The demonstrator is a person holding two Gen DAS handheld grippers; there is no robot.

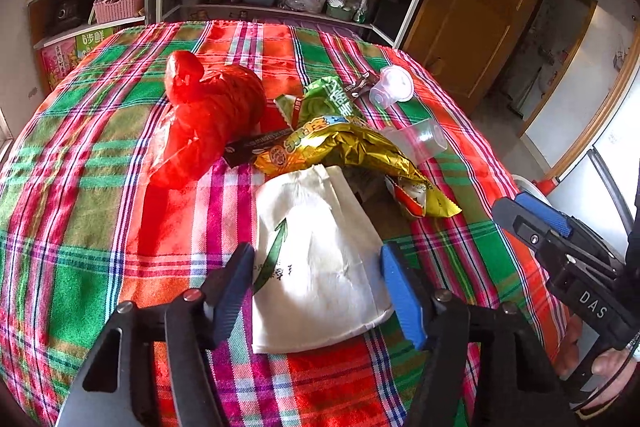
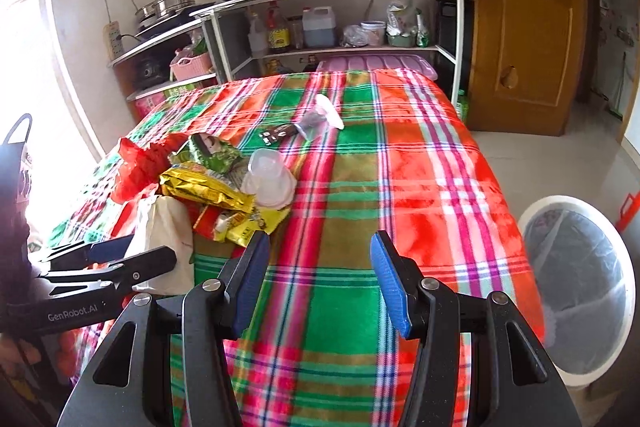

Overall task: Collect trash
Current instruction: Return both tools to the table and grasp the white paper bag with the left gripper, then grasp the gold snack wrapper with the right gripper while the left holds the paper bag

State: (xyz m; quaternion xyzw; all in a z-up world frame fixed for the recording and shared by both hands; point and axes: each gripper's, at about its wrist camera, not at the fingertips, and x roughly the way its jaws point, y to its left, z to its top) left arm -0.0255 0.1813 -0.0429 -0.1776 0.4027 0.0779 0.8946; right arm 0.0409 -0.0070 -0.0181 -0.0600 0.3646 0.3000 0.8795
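Left gripper (image 1: 318, 281) straddled white paper bag (image 1: 316, 259), pads (image 1: 402, 301) apart, not pressing. Bag's long axis ran along fingers, nearest of pile. Right gripper (image 2: 320, 277) gaped empty over tablecloth (image 2: 344, 307); bin (image 2: 576, 287) right.

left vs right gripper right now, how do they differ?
The left gripper has the white paper bag between its fingers, though the pads do not clearly press on it; the right gripper has nothing between its fingers. The left gripper sits at the trash pile on the plaid tablecloth; the right gripper is over bare cloth, nearer the lined trash bin. Both have blue pads, point downward, and stand open.
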